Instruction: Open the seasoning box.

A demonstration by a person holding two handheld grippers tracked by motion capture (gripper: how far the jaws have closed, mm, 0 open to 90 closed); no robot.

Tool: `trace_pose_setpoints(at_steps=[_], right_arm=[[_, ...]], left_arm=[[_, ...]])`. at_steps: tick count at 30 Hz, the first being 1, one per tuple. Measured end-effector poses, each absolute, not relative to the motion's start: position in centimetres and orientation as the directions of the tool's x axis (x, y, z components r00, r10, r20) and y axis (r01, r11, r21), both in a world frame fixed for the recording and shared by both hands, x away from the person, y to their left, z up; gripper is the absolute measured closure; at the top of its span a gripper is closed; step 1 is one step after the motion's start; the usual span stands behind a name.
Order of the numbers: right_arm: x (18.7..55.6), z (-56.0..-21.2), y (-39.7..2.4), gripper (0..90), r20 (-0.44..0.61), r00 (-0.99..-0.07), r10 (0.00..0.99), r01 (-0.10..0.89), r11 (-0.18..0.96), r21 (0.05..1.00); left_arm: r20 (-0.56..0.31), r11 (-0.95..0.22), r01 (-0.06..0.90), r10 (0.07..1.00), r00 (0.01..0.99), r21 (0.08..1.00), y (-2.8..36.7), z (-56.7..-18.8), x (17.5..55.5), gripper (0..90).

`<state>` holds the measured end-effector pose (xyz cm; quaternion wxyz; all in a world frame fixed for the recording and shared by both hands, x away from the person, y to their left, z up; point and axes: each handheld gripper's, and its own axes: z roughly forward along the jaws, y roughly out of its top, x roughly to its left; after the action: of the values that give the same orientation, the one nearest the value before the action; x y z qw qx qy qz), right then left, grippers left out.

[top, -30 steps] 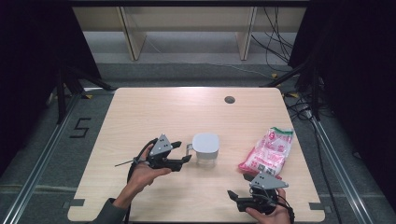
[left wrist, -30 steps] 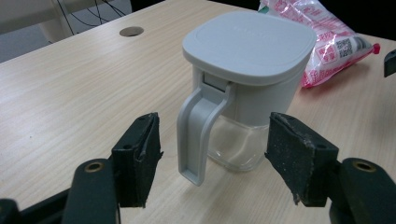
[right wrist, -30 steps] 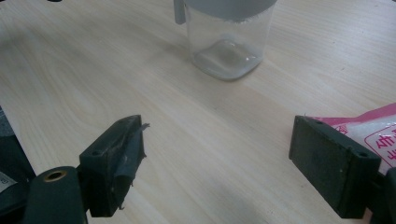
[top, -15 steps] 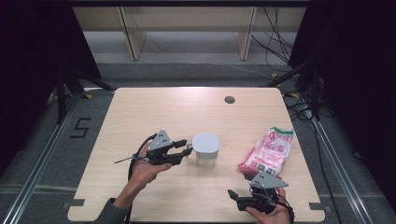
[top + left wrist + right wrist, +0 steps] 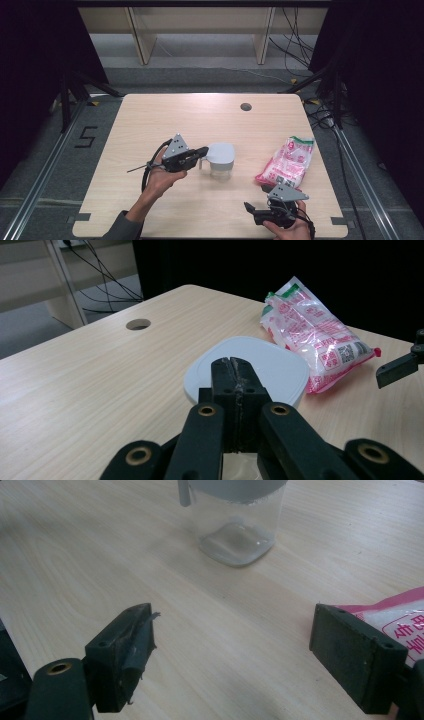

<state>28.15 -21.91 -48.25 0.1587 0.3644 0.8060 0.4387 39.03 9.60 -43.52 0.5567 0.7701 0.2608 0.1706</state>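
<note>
Table (image 5: 165,120): pale wood-grain laminate, smooth, low sheen; a dark round hole (image 5: 245,106) at 12 o'clock. Jar (image 5: 239,532), centre: clear, glossy plastic walls with a thick moulded base; its lid (image 5: 270,365) is white matt plastic, smooth. Bag (image 5: 287,161), at 3 o'clock from the jar: thin, glossy, crinkled plastic film printed pink and white, with white grains showing through. Left gripper (image 5: 202,151): black matt plastic, brass-coloured rivets in the links, grey matt plate on top. Right gripper (image 5: 232,655): black matt pads; the left pad's grey facing looks frayed and rough at the edge.
</note>
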Motion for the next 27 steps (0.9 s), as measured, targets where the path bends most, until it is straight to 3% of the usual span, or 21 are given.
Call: trace_pose_setpoints(at_steps=[19,23,24,27], right_arm=[[28.3,-48.2,-21.7,18.8,0.071,-0.662,0.746,0.458,0.328,0.826],[28.9,-48.2,-21.7,15.3,0.033,-0.667,0.745,0.422,0.341,0.84],[28.8,-48.1,-21.4,15.3,0.078,-0.652,0.754,0.457,0.308,0.835],[29.6,-47.9,-21.4,16.2,0.027,-0.683,0.73,0.392,0.336,0.856]], left_arm=[[-0.052,-0.239,0.246,0.608,0.792,0.939,9.4,-44.5,40.0,89.2],[-0.052,-0.237,0.244,0.609,0.791,0.94,9.4,-44.5,40.0,89.2],[-0.051,-0.238,0.244,0.609,0.792,0.94,9.5,-44.5,40.1,89.2],[-0.042,-0.242,0.23,0.599,0.8,0.943,9.5,-44.6,40.2,89.2]])
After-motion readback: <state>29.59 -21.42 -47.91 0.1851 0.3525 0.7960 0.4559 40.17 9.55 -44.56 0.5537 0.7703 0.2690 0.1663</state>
